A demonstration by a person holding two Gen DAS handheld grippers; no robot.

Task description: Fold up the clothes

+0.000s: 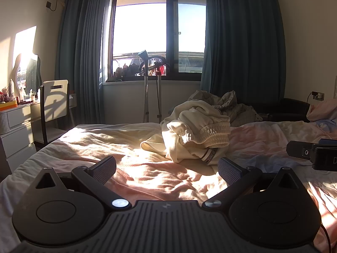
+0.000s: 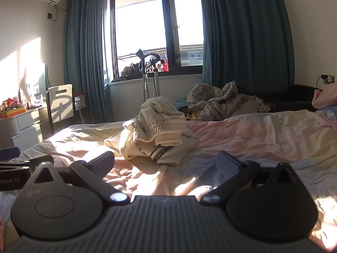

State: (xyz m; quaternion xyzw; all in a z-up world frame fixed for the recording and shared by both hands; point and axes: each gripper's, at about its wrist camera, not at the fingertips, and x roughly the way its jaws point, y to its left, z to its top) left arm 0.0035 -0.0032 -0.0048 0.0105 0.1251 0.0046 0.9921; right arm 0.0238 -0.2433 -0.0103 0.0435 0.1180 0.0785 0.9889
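A crumpled cream garment (image 1: 193,135) with a ribbed elastic band lies in a heap on the bed, ahead of both grippers; it also shows in the right wrist view (image 2: 155,135). My left gripper (image 1: 166,168) is open and empty, low over the sheet, short of the heap. My right gripper (image 2: 166,164) is open and empty, also short of the heap. The right gripper's body (image 1: 311,154) shows at the right edge of the left wrist view. The left gripper's body (image 2: 14,168) shows at the left edge of the right wrist view.
The bed has a rumpled pink and cream sheet (image 1: 105,145). A grey quilt heap (image 2: 223,103) lies beyond the bed by a dark sofa (image 2: 299,97). A chair (image 1: 55,105) and dressing table (image 1: 19,118) stand at left. A garment steamer stand (image 1: 147,88) is by the window.
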